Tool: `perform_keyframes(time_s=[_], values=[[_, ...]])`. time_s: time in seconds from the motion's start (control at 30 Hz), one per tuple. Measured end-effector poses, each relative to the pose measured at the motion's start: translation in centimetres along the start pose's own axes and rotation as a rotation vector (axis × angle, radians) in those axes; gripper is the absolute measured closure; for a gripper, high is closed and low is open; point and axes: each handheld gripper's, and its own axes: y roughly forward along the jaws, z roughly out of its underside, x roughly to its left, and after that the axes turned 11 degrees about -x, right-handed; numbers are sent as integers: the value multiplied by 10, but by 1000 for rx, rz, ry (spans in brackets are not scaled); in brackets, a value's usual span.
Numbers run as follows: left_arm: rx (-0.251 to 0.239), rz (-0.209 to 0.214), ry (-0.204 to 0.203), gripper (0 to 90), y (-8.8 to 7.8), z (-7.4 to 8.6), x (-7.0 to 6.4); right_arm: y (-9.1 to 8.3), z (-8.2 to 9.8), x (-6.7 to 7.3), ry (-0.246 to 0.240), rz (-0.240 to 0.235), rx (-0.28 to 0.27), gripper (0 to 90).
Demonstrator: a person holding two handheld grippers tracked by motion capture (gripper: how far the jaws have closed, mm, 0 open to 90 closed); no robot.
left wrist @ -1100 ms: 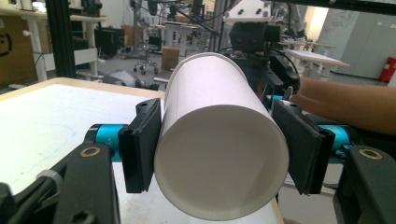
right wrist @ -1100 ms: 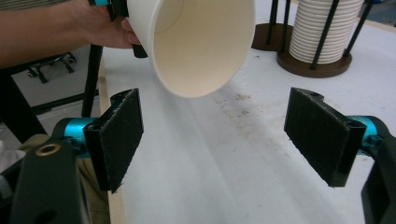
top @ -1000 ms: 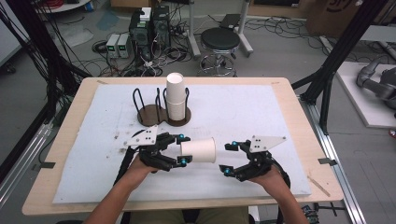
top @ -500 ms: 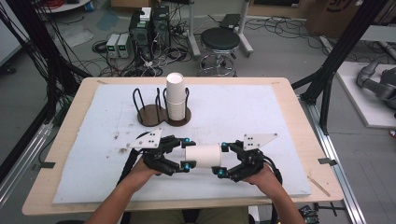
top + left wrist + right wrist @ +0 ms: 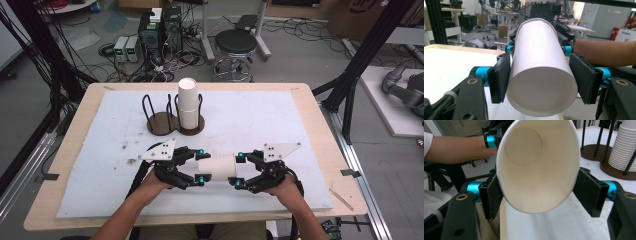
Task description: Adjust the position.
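Moved in, right hand-held gripper point(image 5: 235, 171) joins left hand-held gripper point(image 5: 201, 165), both pinching one paper cup point(image 5: 217, 166).

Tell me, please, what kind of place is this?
Probably a robotics lab or workshop: computers and tangled cables lie on the floor behind the table, black frame struts stand around it, and workbenches fill the background.

- The right gripper point(image 5: 237, 170), well apart from the white paper cup point(image 5: 217, 166) a second earlier, was brought leftward until its black jaws were set around the cup's open rim end.
- The cup, formerly gripped at one end alone by the left gripper point(image 5: 200, 166), was spanned lying on its side between both grippers.
- The gap between the two hands was closed.
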Motion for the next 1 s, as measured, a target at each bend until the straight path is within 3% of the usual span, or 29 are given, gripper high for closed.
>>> perform_keyframes(time_s=[0.07, 0.13, 0.23, 0.43, 0.57, 0.77, 1.0], values=[[25, -59, -14, 255, 1, -1, -1, 0, -1, 0, -10, 5, 15, 302], [51, -91, -31, 159, 2, -3, -1, 0, -4, 1, -17, 9, 30, 309], [87, -115, -12, 152, 0, -8, -2, 2, -10, 2, -50, 24, 79, 308], [166, -127, 27, 150, -6, -21, -3, 8, -28, 2, -108, 53, 203, 308], [234, -124, 46, 150, -7, -24, -3, 15, -41, 2, -150, 46, 278, 308], [284, -125, 59, 152, -8, -25, -2, 30, -52, 3, -200, 43, 384, 305], [377, -128, 74, 162, -5, -21, -2, 42, -58, 6, -234, 49, 466, 302]])
